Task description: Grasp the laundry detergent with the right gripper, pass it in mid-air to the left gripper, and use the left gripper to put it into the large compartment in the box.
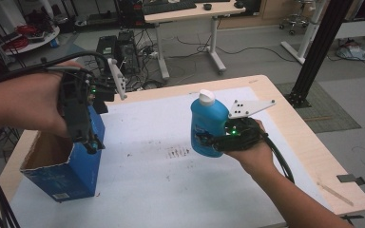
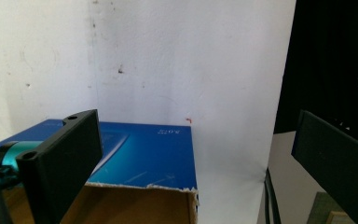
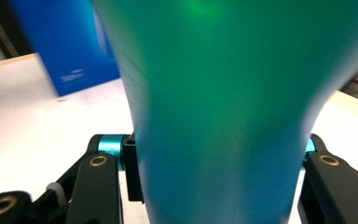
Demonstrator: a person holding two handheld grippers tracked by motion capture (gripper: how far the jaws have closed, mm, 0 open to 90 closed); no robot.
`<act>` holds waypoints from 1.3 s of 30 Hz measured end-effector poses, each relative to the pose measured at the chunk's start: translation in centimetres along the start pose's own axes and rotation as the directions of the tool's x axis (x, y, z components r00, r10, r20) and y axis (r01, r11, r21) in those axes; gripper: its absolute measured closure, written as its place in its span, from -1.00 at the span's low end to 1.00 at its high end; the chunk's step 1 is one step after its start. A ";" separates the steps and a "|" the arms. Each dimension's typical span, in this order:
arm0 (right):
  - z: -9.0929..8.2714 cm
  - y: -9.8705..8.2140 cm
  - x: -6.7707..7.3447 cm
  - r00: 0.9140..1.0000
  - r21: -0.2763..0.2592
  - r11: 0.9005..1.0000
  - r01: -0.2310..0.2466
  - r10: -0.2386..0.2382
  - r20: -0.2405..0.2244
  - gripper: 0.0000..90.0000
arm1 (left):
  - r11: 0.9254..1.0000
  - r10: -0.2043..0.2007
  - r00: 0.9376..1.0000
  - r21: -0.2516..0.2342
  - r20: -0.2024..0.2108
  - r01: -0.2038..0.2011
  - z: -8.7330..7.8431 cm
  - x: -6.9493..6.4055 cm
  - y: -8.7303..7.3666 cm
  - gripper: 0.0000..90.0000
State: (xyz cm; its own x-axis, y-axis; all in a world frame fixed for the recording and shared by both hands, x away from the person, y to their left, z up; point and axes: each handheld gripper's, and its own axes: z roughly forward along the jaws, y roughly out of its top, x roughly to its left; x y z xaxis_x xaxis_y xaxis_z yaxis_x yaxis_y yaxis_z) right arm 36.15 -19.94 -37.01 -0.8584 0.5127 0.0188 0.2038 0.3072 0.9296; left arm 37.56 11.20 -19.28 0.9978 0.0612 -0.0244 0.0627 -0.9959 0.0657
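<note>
A blue bottle [image 1: 206,122] with a white cap is held upright above the white table cover, my right gripper [image 1: 214,140] shut on its lower body. In the right gripper view the bottle [image 3: 223,93] is a blurred blue-green mass between the two jaws of that gripper [image 3: 219,161]. An open-topped blue cardboard box [image 1: 61,183] stands at the table's left edge. My left gripper [image 1: 93,142] points down just above the box's right rim. In the left gripper view this gripper [image 2: 193,128] is open and empty over the box [image 2: 144,158].
The white cover [image 1: 161,190] lies on a wooden table [image 1: 313,156] and has small dark marks [image 1: 177,152] near its middle. Past the far edge are a computer tower [image 1: 119,50], a desk [image 1: 185,12] and a black post [image 1: 321,42] on the floor.
</note>
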 end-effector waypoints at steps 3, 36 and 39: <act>0.2 0.6 1.1 0.998 0.005 0.999 0.033 -0.032 -0.061 0.01 | 1.000 0.010 1.000 0.000 0.004 -0.010 0.2 -0.1 0.6 -0.96; 8.8 0.9 7.8 0.878 0.048 0.990 0.136 -0.098 -0.469 0.02 | 0.998 0.056 0.997 -0.005 0.059 -0.056 4.9 -2.7 4.0 -0.96; 9.5 1.0 8.1 0.870 0.049 0.989 0.141 -0.100 -0.483 0.02 | 0.999 0.052 0.997 0.001 0.057 -0.053 5.3 -2.9 4.0 -0.96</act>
State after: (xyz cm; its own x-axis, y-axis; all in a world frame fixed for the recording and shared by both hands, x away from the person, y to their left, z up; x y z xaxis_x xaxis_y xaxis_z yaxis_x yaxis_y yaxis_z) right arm 33.85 -7.88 -39.39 -0.9945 0.0282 0.1008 0.1034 0.4149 0.9040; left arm 34.78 6.68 -24.22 0.9970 0.0050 -0.0778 0.0101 -0.9978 0.0661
